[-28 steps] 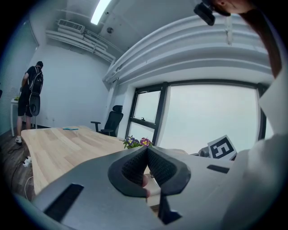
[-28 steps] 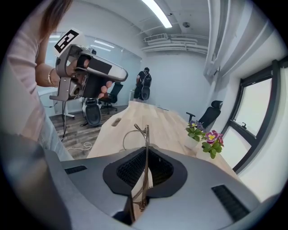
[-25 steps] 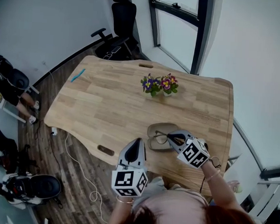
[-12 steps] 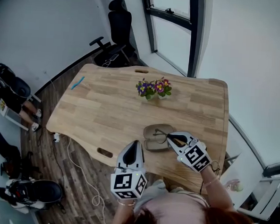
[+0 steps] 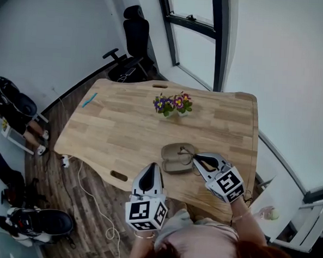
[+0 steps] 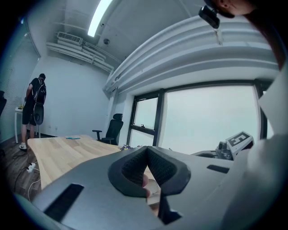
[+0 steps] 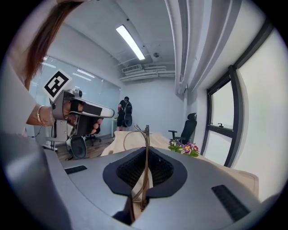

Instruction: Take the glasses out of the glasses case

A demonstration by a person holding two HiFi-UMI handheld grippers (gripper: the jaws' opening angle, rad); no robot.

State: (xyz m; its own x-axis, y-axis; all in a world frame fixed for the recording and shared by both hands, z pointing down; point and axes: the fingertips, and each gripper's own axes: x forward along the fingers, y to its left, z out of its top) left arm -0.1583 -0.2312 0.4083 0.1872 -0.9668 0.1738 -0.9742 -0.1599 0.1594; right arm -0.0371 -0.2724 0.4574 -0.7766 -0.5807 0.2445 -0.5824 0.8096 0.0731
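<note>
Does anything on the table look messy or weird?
Nothing is spilled or broken. The only unusual bit: the glasses case lies open near the table's front edge, and the glasses are pinched in the right gripper at the case's right edge.

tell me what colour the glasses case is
Greyish beige glasses case, clearest in the head view.

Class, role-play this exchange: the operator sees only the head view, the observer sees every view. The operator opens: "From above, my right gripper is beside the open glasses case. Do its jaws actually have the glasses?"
Observer: Yes. The right gripper view shows the right gripper shut on the glasses, with a thin part of the metal frame pinched between the jaws.
Operator: And the left one, near the table edge?
Observer: The left gripper view shows the left gripper with its jaws together and nothing between them.
</note>
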